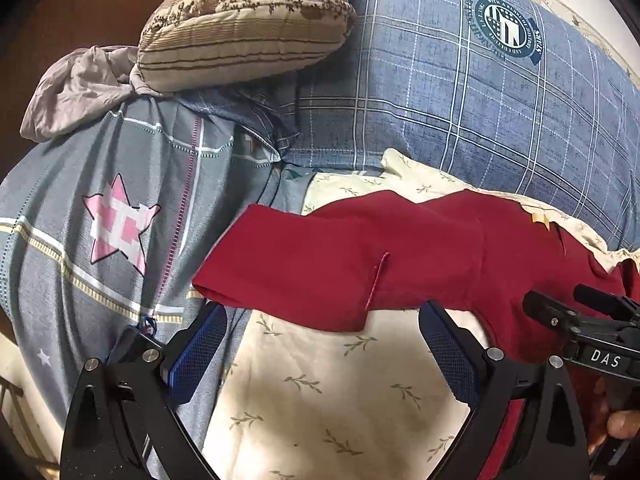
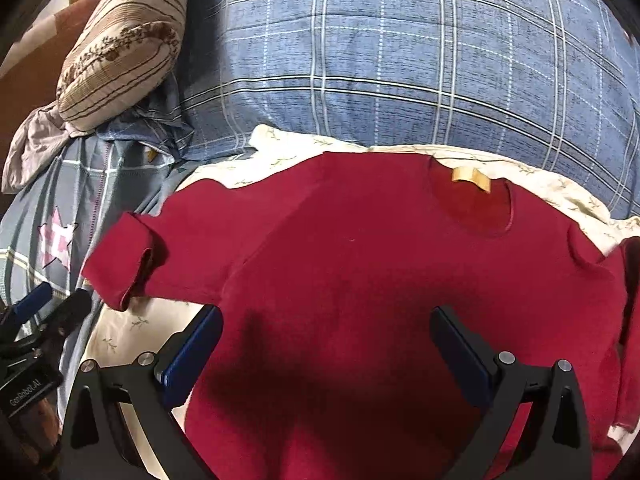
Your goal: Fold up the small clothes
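A small dark red shirt (image 2: 360, 272) lies spread flat on a cream leaf-print sheet (image 2: 132, 328), collar with a tan label (image 2: 471, 176) at the far side. Its left sleeve (image 1: 320, 260) stretches out to the left, cuff turned up (image 2: 120, 264). My left gripper (image 1: 322, 320) is open and empty, just in front of that sleeve's lower edge. My right gripper (image 2: 326, 320) is open and empty above the shirt's body. The right gripper also shows in the left wrist view (image 1: 580, 304), and the left gripper in the right wrist view (image 2: 52, 304).
A large blue plaid quilt (image 1: 460, 92) lies behind the shirt. A beige striped pillow (image 1: 244, 28) and a grey crumpled cloth (image 1: 76, 92) sit at the far left. A grey-blue sheet with a pink star (image 1: 116, 224) covers the left side.
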`<state>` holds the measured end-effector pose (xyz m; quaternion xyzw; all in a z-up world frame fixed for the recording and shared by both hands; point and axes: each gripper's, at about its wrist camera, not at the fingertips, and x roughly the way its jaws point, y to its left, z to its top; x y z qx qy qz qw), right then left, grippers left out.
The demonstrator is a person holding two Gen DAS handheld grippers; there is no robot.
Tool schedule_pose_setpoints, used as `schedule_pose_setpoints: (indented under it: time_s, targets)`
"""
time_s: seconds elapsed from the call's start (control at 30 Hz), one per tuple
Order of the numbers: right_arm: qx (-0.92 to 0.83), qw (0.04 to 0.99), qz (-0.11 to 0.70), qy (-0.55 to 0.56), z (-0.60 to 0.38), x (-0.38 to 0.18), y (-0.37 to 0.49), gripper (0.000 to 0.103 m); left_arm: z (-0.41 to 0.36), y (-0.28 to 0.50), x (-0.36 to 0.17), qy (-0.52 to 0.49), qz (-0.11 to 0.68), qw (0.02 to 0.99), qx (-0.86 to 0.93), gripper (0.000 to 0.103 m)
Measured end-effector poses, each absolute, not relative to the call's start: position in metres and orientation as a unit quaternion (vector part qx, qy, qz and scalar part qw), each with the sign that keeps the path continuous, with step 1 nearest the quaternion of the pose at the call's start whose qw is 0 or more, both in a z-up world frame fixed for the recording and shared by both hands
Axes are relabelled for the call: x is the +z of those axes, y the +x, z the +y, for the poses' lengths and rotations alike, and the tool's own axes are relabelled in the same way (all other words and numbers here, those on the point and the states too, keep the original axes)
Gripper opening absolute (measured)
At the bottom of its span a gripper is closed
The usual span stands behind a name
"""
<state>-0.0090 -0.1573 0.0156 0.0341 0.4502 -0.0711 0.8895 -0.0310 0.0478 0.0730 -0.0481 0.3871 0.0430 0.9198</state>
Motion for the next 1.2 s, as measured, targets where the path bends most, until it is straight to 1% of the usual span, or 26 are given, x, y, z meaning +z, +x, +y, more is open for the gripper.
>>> schedule_pose_setpoints:
  time_s: [0.2, 0.4, 0.6, 0.67, 0.73, 0.87, 0.93, 1.0, 1.1, 1.17, 1.2]
  targets:
    - [-0.066, 0.891, 0.446, 0.047, -0.162, 0.018, -0.014, 0.102, 0.047, -0.022, 0.071, -0.039, 0.397, 0.916, 0.043, 0.097]
    - [-0.047, 0.891, 0.449, 0.055, -0.161, 0.024, -0.017, 0.103, 0.068, -0.02, 0.076, -0.023, 0.385, 0.919, 0.078, 0.097]
    - [0.002, 0.902, 0.429, 0.052, -0.135, 0.039, -0.009, 0.102, 0.112, -0.017, 0.071, -0.068, 0.4, 0.904, 0.134, 0.097]
    - [0.021, 0.907, 0.418, 0.052, -0.124, 0.044, -0.003, 0.099, 0.121, -0.016, 0.07, -0.073, 0.405, 0.899, 0.15, 0.097]
    - [0.042, 0.905, 0.42, 0.048, -0.111, 0.044, 0.004, 0.09, 0.127, -0.015, 0.07, -0.08, 0.403, 0.898, 0.158, 0.097]
    - [0.095, 0.896, 0.432, 0.042, -0.08, 0.035, 0.028, 0.082, 0.135, -0.011, 0.068, -0.078, 0.405, 0.894, 0.175, 0.097]
    - [0.109, 0.884, 0.453, 0.048, -0.069, 0.025, 0.039, 0.074, 0.14, -0.011, 0.067, -0.089, 0.404, 0.892, 0.182, 0.097]
    - [0.126, 0.872, 0.468, 0.069, -0.062, 0.013, 0.047, 0.073, 0.145, -0.011, 0.069, -0.1, 0.4, 0.891, 0.187, 0.097]
    - [0.129, 0.866, 0.478, 0.066, -0.049, -0.003, 0.057, 0.072, 0.153, -0.011, 0.07, -0.111, 0.393, 0.893, 0.19, 0.097]
    - [0.134, 0.863, 0.483, 0.067, -0.042, -0.013, 0.068, 0.053, 0.155, -0.011, 0.07, -0.12, 0.389, 0.893, 0.192, 0.097]
    - [0.137, 0.86, 0.487, 0.06, -0.036, -0.019, 0.074, 0.028, 0.156, -0.011, 0.07, -0.122, 0.389, 0.893, 0.192, 0.097]
